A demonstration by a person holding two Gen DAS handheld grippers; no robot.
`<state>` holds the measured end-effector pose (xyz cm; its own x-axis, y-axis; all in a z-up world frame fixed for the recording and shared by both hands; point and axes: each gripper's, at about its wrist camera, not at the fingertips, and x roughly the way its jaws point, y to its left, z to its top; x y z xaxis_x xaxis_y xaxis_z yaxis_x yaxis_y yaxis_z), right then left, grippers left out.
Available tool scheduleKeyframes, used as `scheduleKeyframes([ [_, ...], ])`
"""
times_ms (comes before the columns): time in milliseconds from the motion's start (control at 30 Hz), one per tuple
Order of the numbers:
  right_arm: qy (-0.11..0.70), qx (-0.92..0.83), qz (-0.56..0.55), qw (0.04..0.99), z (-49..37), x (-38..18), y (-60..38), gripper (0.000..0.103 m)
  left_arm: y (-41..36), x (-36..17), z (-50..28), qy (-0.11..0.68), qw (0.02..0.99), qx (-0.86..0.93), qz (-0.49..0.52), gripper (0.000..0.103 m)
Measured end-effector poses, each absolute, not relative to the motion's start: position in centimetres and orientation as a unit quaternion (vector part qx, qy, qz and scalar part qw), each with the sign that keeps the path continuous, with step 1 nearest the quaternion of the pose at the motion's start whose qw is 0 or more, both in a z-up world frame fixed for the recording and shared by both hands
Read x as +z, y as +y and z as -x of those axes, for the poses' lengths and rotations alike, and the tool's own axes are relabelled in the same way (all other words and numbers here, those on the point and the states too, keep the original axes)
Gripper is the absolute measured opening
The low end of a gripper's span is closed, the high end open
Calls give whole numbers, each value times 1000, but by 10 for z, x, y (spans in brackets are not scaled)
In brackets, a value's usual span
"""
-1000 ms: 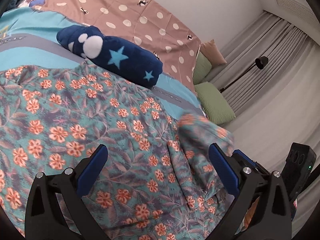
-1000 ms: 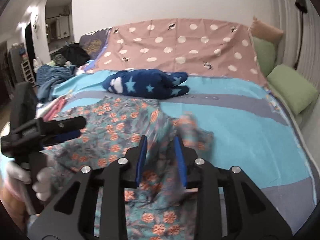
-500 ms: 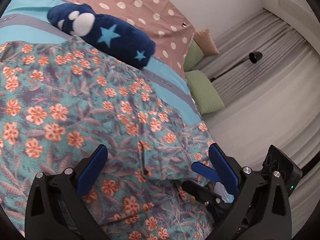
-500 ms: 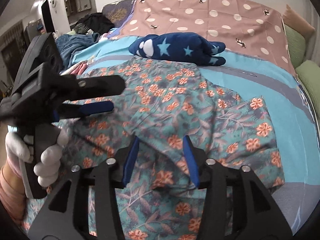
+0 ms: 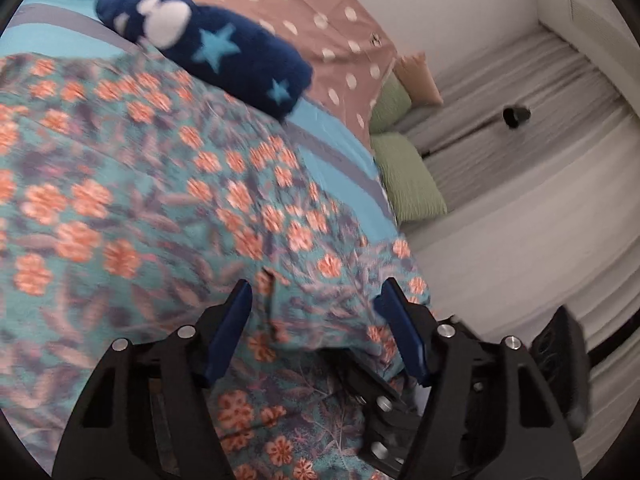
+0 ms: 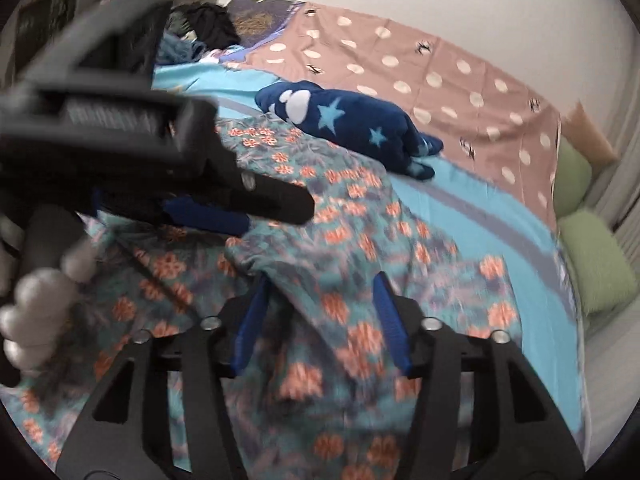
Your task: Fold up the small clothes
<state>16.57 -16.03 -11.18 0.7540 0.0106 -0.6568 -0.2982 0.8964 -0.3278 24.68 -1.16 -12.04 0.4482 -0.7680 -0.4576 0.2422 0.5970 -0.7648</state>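
A teal garment with orange flowers (image 5: 168,208) lies spread on the bed; it also shows in the right wrist view (image 6: 352,240). My left gripper (image 5: 316,316) is open, its jaws over a fold of the garment near its right edge. My right gripper (image 6: 320,308) is open over the same cloth, with nothing between its blue pads (image 6: 390,322). The left gripper (image 6: 208,212) also shows at the left of the right wrist view, held by a gloved hand. The right gripper's body (image 5: 384,408) shows low in the left wrist view.
A dark blue star-patterned garment (image 5: 216,48) lies beyond the floral one; it also shows in the right wrist view (image 6: 352,124). A pink dotted sheet (image 6: 440,76) and green pillows (image 5: 408,180) are at the head. Piled clothes (image 6: 200,28) lie far left. Curtains (image 5: 540,128) hang right.
My right gripper has let go of the floral cloth and opened wide. My left gripper's jaws have narrowed but stay open. Both grippers have come closer together over the garment.
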Motion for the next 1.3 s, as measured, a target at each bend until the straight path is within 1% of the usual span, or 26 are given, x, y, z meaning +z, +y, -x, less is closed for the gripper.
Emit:
scheduleKeyframes([
  [33,340,86,223,910,-169,-113,-155,30,-5,-119,-247,411,792,-317,322,69],
  [67,340,86,226,909,-172,-114,-154,16,1,-118,-248,407,792,-314,329,69],
  [100,340,89,224,909,-174,-113,-154,10,8,-117,-248,404,790,-312,338,71],
  [133,339,95,213,911,-174,-111,-156,9,12,-118,-250,404,787,-311,346,74],
  [167,339,103,193,915,-174,-107,-161,6,15,-120,-251,407,782,-312,355,74],
  [267,331,124,127,927,-170,-92,-178,6,14,-129,-254,420,746,-340,388,77],
  [300,330,125,116,928,-168,-89,-181,6,13,-131,-254,421,735,-352,398,80],
  [333,329,128,109,929,-167,-86,-184,6,9,-132,-254,421,725,-364,406,87],
  [367,330,132,103,929,-165,-85,-185,6,5,-132,-255,420,716,-374,414,89],
  [400,331,137,97,929,-164,-84,-185,6,0,-132,-255,418,706,-387,421,90],
  [533,326,156,99,927,-155,-84,-173,6,-10,-133,-254,420,695,-398,426,90],
  [567,324,159,99,927,-151,-83,-169,6,-11,-133,-253,418,697,-400,423,86],
  [600,321,163,100,927,-149,-83,-165,6,-12,-133,-252,413,698,-404,424,65],
  [633,318,169,101,927,-147,-81,-161,6,-12,-134,-252,407,690,-414,432,31],
  [667,313,172,104,928,-145,-80,-157,6,-11,-135,-253,405,682,-417,443,14],
  [700,309,170,108,930,-144,-78,-155,6,-8,-134,-253,404,686,-408,447,4],
  [867,297,172,105,933,-146,-63,-142,6,14,-111,-248,368,717,-390,445,5],
  [1100,265,214,131,931,-150,-29,-86,6,67,-42,-230,327,797,-352,367,5],
  [1167,266,229,132,927,-154,-26,-70,6,88,-32,-223,321,814,-334,350,5],
  [1300,280,250,147,915,-161,-37,-37,6,117,-41,-217,333,838,-294,316,5],
])
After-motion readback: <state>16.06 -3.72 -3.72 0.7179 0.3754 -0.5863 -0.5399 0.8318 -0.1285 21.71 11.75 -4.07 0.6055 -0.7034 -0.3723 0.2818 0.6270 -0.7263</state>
